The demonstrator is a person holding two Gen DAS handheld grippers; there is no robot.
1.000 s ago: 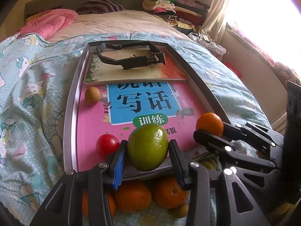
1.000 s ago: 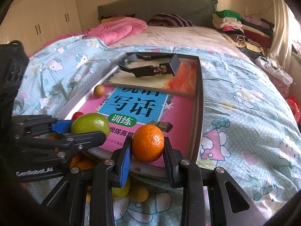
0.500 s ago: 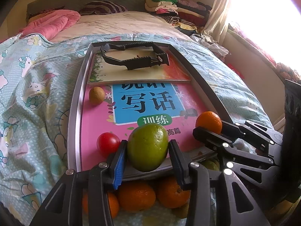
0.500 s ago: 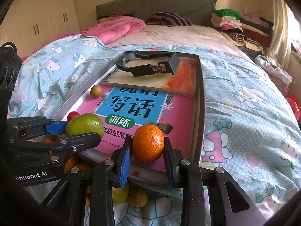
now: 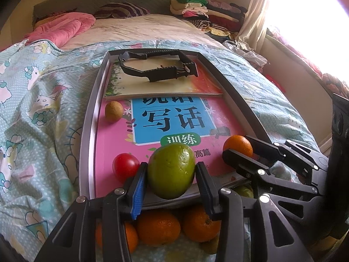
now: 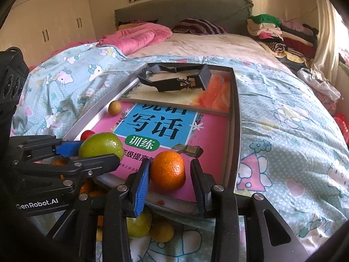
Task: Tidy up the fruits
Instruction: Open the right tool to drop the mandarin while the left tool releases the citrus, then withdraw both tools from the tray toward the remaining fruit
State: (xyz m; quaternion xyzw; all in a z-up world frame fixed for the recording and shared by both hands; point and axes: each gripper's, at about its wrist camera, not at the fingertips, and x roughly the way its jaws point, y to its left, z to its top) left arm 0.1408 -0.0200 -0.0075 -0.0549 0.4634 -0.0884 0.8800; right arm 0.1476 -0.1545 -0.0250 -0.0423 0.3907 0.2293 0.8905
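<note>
Risk we flag: right gripper (image 6: 170,174) jaws just opened off orange (image 6: 168,170), it may roll; left gripper (image 5: 171,174) clamps green fruit (image 5: 171,170).

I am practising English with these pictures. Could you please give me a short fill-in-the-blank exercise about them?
1. The left gripper holds a ___ fruit.
2. The orange rests on the ___ book cover.
3. The tomato is ___ in colour.
4. A black clamp-like tool lies at the ___ end of the tray.

Missing words: green; pink; red; far
</note>
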